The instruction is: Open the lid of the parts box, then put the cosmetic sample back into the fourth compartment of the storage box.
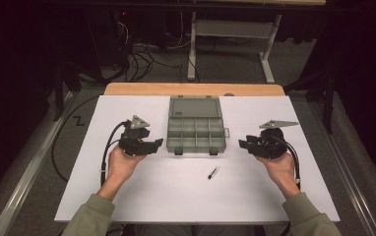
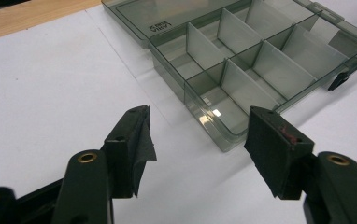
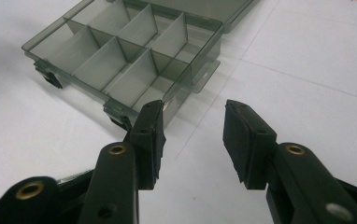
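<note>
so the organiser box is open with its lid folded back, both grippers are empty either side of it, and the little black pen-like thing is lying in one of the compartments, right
Not quite. The small black pen-like thing lies on the white table sheet in front of the organiser box, not in a compartment; the high view shows it. The rest holds: lid back, left gripper and right gripper empty.

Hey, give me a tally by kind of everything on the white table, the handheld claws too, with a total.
Clear grey plastic compartment box, lid open: 1
Small dark pen-like stick, lying on the sheet: 1
Black handheld claws: 2, the left claw and the right claw, both open with nothing between their jaws
Total: 4
</note>
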### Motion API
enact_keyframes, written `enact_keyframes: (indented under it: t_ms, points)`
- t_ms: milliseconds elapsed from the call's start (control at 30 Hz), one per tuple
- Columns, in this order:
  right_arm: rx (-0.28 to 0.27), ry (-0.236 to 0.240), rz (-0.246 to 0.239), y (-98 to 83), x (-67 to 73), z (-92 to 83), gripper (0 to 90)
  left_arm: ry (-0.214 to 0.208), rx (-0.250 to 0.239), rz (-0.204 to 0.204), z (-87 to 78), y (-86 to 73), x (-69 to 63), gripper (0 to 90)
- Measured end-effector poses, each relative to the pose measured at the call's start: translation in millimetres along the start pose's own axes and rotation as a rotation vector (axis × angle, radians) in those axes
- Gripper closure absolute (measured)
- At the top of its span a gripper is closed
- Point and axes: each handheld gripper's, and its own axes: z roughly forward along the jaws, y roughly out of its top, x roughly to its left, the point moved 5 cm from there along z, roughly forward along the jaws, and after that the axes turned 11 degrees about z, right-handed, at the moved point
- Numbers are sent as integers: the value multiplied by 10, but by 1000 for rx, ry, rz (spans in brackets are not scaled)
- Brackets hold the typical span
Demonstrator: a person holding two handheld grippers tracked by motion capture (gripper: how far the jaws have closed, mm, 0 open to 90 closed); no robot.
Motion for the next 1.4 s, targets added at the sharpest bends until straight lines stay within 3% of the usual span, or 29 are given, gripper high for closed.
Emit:
enact_keyframes:
  t_ms: [467,633,867,1233,1400]
  points:
    - [-24,7,9,-180,-19,-71,566,-37,-73,-13,-233,-72,8,384]
    - [-56,13,39,-214,-62,-124,542,-41,-88,6,-283,-103,5,381]
    - [-102,11,48,-274,-89,-197,539,-47,-125,-14,-363,-168,52,381]
    - [-105,3,32,-405,-64,-199,530,-32,-163,-63,-493,-307,178,368]
    - [-88,8,42,-426,-33,-202,537,-29,-177,-52,-579,-326,175,369]
